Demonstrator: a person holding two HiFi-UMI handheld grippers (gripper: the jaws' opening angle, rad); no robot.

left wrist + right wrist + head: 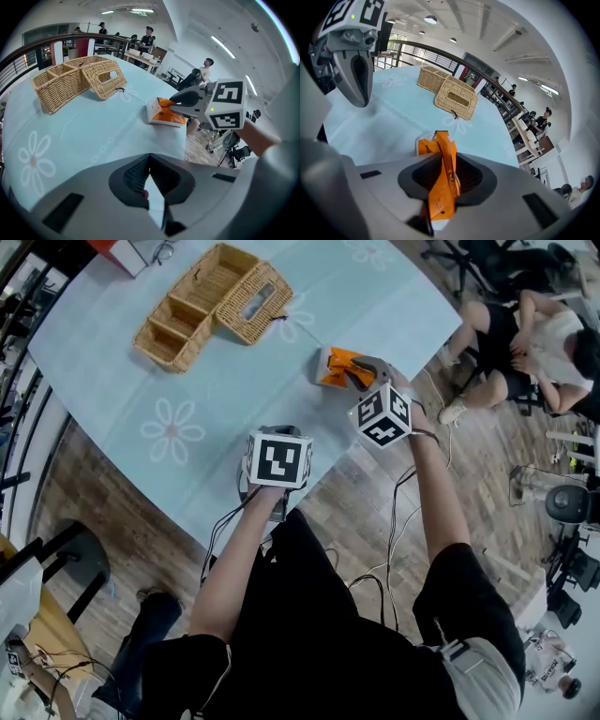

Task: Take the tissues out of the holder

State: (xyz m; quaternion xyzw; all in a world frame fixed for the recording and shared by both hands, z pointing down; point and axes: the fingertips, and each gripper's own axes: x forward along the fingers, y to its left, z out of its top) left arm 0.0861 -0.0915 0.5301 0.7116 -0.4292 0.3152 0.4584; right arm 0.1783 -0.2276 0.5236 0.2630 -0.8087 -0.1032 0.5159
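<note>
The wicker holder [214,304] lies at the far side of the light blue table [122,381], its slotted lid part tipped on its side [449,91]. An orange tissue pack [333,367] rests near the table's right edge. My right gripper [358,377] is at the pack, and in the right gripper view the pack [440,180] stands edge-on between the slightly parted jaws of that gripper [445,161]. My left gripper [279,434] hovers over the near table edge; its jaws [149,161] are shut, with nothing between them. The left gripper view shows the pack [165,112] and the right gripper [187,101].
The table's near edge runs diagonally just below both grippers. Cables [398,521] trail over the wooden floor. A seated person [525,343] and office chairs are at the right, and a dark stool [66,563] at the left. A railing [440,51] and standing people are beyond the table.
</note>
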